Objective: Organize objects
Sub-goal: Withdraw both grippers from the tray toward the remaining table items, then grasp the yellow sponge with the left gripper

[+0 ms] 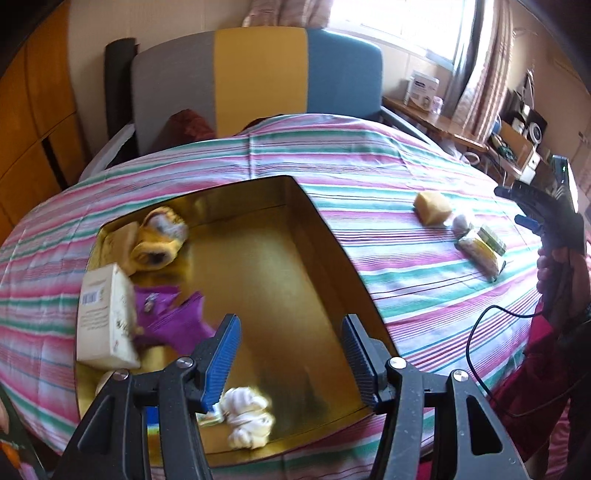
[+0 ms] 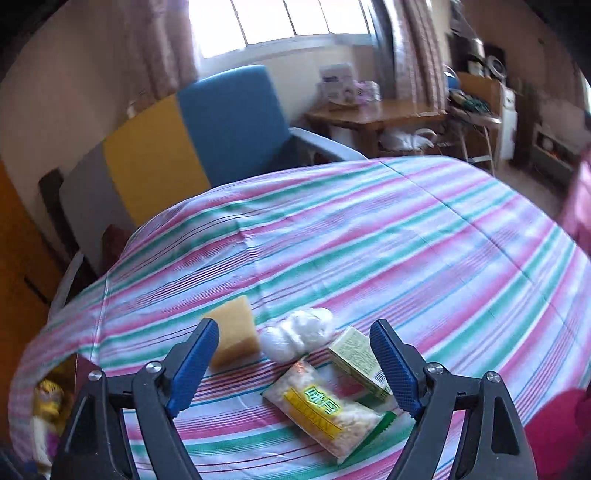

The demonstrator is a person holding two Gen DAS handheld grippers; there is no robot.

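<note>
My left gripper point(image 1: 290, 350) hangs open and empty over the gold tin point(image 1: 325, 236), whose middle floor is bare. My right gripper point(image 2: 295, 365), open and empty, sits above four things on the striped cloth point(image 2: 406, 240): sponge point(image 2: 236, 332), white wad point(image 2: 299, 332), packet point(image 2: 325, 410), small box point(image 2: 354, 354). The tin's contents are blurred.

Behind the bed we see an armchair point(image 1: 258, 74) with a back in grey, yellow and blue panels, and a dark red cushion point(image 1: 190, 123) on its seat. Above it, a bright window point(image 2: 280, 22) hangs between patterned curtains point(image 2: 417, 55). To the right stands a wooden side table point(image 2: 373, 114) carrying a white box point(image 2: 336, 83). Wooden cupboards point(image 1: 33, 122) line the left wall.
</note>
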